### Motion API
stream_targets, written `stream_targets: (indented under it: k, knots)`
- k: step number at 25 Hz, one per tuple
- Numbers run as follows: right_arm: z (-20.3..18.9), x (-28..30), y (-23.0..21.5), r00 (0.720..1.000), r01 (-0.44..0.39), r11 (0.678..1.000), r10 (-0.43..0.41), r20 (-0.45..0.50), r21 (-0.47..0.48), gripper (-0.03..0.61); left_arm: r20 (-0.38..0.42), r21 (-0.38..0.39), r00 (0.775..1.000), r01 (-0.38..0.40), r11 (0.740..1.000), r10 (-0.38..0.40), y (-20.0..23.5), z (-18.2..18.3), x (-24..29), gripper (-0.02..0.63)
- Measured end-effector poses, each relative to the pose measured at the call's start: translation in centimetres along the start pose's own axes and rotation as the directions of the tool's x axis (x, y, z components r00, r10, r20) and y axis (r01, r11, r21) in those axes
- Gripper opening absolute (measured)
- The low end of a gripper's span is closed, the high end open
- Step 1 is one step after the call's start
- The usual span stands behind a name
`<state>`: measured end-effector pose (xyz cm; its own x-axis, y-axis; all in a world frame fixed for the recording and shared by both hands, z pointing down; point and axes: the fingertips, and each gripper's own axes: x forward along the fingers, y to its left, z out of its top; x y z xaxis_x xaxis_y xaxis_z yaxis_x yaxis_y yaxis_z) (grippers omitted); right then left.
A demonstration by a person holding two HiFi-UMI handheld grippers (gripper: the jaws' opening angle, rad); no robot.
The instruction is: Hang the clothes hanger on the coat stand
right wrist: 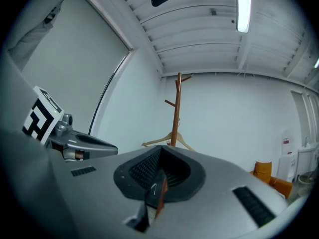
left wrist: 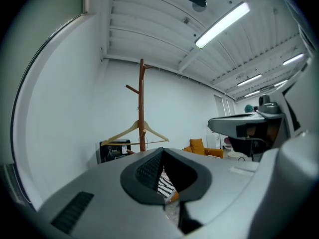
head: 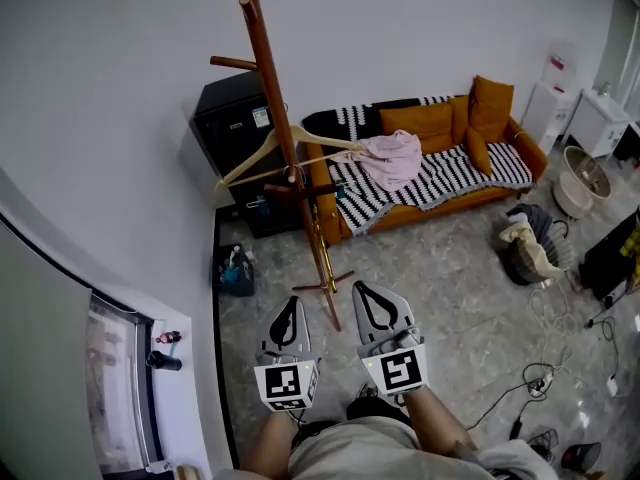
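Hanging pale wooden hanger (head: 256,157), brown stand (head: 268,66), left gripper (head: 289,302) and right gripper (head: 368,290) jaws together

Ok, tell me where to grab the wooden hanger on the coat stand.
Probably take the hanger by its wall-side sloping arm, midway. That arm juts clear of the coat stand and looks thin enough to pinch. Come from the front, jaws above and below.

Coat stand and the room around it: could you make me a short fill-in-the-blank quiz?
On the coat stand hangs a wooden ____.
A ____ cloth lies on the orange sofa.
The left gripper and right gripper are both empty, with jaws ____.
Missing words: hanger; pink; shut.
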<state>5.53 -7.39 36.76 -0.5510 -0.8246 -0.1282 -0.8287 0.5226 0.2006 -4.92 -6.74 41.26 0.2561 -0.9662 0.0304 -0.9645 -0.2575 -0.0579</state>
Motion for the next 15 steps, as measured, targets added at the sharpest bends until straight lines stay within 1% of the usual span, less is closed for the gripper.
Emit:
stream_targets:
  k: [2, 5, 7, 9, 11, 15]
  knots:
    - [0.6, -1.0, 0.8, 1.0, 0.016, 1.0, -0.016, -0.001, 0.017, 0.005, 0.017, 0.023, 1.0, -0.001, 1.0, 0.0, 0.2, 0.7, -1.8, 0.009]
    - [1.7, -2.8, 2.2, 0.999, 0.037, 0.998, -0.037, 0.004, 0.058, 0.005, -0.001, 0.053, 1.0, -0.014, 0.998, 0.014, 1.1, 0.7, -4.8, 0.009]
    - [2.6, -3.7, 3.3, 0.999, 0.044, 0.998, -0.044, 0.014, 0.033, 0.005, -0.013, 0.068, 1.0, -0.021, 0.997, 0.022, 1.7, 0.4, -6.4, 0.009]
    - [3.1, -4.3, 4.5, 0.999, 0.05, 0.999, -0.05, 0.015, -0.001, 0.005, -0.01, 0.055, 1.0, -0.012, 0.998, 0.012, 2.1, 0.1, -7.7, 0.009]
    - [2.8, -5.1, 5.8, 0.998, 0.058, 0.998, -0.059, -0.011, -0.011, 0.005, -0.002, 0.023, 1.0, 0.002, 1.0, -0.002, 2.3, 0.0, -9.1, 0.009]
    - [2.2, -7.0, 8.5, 0.995, 0.063, 0.998, -0.062, -0.084, 0.015, 0.005, 0.024, 0.016, 1.0, 0.018, 1.0, -0.018, 2.6, 1.0, -11.7, 0.009]
